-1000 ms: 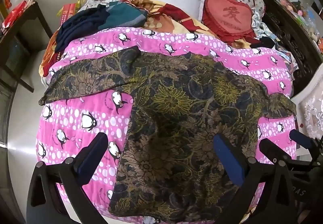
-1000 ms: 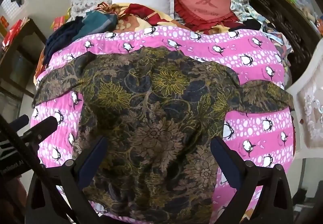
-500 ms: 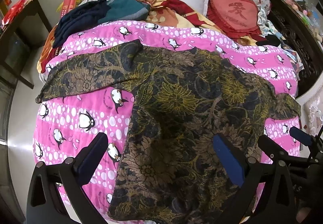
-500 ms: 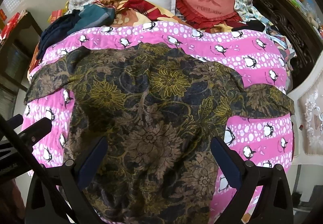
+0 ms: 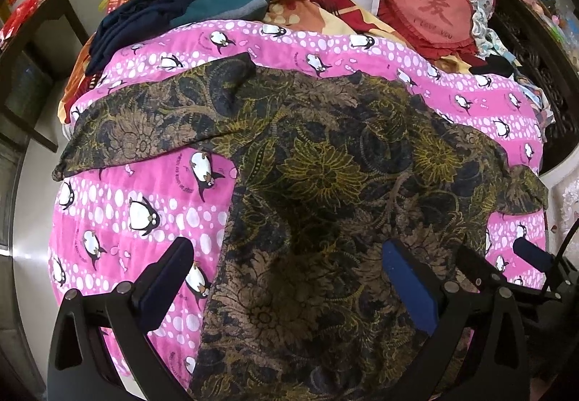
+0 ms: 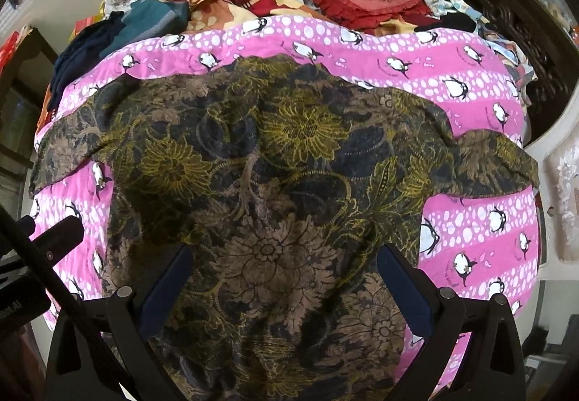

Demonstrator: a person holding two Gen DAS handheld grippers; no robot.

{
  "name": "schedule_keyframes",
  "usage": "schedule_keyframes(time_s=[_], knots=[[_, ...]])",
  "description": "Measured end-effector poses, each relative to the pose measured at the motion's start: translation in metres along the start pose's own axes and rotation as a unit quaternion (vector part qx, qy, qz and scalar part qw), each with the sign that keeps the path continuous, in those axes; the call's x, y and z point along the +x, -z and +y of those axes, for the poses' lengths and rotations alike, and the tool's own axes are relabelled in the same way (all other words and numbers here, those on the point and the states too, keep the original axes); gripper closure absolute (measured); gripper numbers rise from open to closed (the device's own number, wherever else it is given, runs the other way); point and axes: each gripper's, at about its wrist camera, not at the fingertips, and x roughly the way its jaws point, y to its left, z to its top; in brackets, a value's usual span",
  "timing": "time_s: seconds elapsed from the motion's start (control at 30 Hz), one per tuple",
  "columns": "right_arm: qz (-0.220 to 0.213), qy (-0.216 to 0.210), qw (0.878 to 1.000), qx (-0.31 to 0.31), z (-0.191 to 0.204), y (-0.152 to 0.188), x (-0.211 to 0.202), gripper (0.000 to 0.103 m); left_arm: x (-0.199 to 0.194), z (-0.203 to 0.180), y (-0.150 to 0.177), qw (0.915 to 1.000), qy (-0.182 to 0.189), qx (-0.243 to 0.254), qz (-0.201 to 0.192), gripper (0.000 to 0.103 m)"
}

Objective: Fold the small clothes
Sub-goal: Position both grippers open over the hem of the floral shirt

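Both cameras closer to bed than a second ago; shirt itself unmoved. Left tongs [image 5: 286, 278] spread wide, empty, hovering over shirt's lower left edge. Right tongs [image 6: 282, 281] likewise released, over lower middle. Floral batik shirt [image 5: 325, 184] flat on penguin quilt [image 5: 152, 198], both sleeves out. No fold made; whole job left. Heart cushion [image 5: 430, 15] beyond.

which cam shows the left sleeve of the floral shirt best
The left wrist view. There the floral shirt's left sleeve lies spread flat across the pink penguin quilt, visible from shoulder to cuff. The right wrist view shows that sleeve squeezed at the frame's left edge, foreshortened, its cuff end hard to make out.
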Motion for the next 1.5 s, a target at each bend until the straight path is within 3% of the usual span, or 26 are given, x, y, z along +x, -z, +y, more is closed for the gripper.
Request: schedule_keyframes(time_s=[0.83,1.5], knots=[[0.019,-0.002,1.0,-0.001,0.009,-0.005,0.027,0.0,0.022,0.011,-0.011,0.9999,-0.006,-0.009,0.0,0.0],[0.025,-0.008,1.0,-0.018,0.035,-0.013,0.04,0.0,0.028,0.055,-0.019,0.9986,-0.021,-0.048,0.0,0.0]])
